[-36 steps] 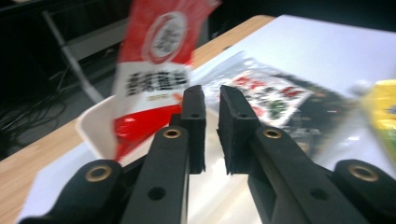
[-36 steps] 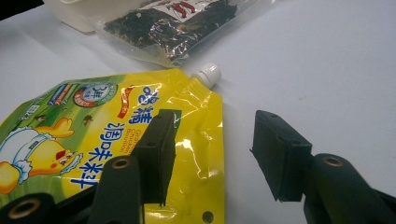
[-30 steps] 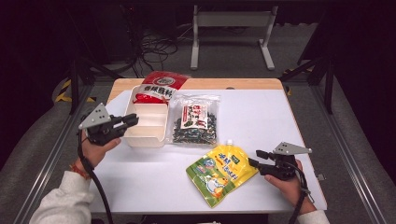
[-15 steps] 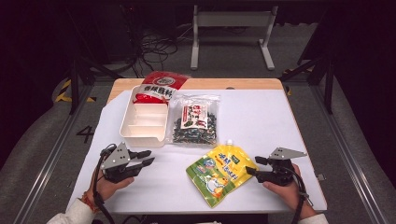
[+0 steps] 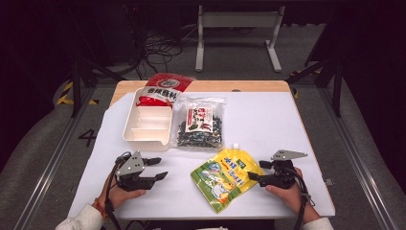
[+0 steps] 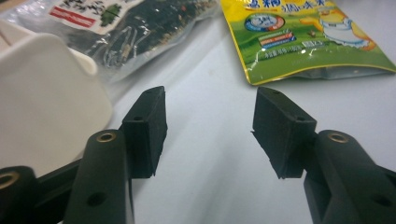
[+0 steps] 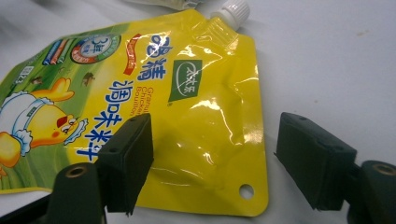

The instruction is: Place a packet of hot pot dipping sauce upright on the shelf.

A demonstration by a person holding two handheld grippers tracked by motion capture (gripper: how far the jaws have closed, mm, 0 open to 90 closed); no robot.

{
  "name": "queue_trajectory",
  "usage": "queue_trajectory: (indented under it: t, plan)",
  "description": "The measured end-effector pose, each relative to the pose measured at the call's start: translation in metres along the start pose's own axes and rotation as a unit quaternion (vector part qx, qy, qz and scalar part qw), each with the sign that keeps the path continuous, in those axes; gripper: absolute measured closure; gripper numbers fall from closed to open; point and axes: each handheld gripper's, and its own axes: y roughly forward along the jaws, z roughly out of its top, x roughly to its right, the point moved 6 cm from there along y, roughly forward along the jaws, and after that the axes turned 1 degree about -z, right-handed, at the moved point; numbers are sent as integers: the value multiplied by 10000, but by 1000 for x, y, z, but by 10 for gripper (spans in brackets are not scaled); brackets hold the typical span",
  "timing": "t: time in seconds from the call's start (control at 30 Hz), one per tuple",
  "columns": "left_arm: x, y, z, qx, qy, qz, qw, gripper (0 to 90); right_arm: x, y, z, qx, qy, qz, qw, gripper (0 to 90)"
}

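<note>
Both my grippers, left (image 5: pixel 155 168) and right (image 5: pixel 256 171): black jaws with brass-ringed screw holes, grey triangular top plates, black cables. White sleeves.

Yellow spouted pouch (image 5: pixel 227 176) (chicken cartoon, white cap) flat on the white table's near edge.

A white-topped counter (image 5: pixel 268 129) fills the middle of the frame. At its upper left sit a white divided tray (image 5: pixel 146 125) and a clear packet of dark bits (image 5: pixel 199 123); a yellow spouted pouch (image 5: pixel 227 176) lies flat at lower centre
</note>
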Motion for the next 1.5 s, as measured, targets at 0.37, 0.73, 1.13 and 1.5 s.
queue_trajectory:
  t: [0.37,0.73,1.13,1.5]
  plan:
    - [8,18,3,-143,-107,-256,9995,343,-3,7,6,-246,101,-94,9996,423]
    - [12,25,6,-225,-73,-417,9989,320,8,2,8,-81,336,-165,9993,410]
    - [18,42,14,-265,-41,-665,9974,324,5,-14,-7,-134,289,63,9995,324]
    - [25,58,18,-432,96,-805,9958,313,2,-17,-8,-188,694,268,9970,330]
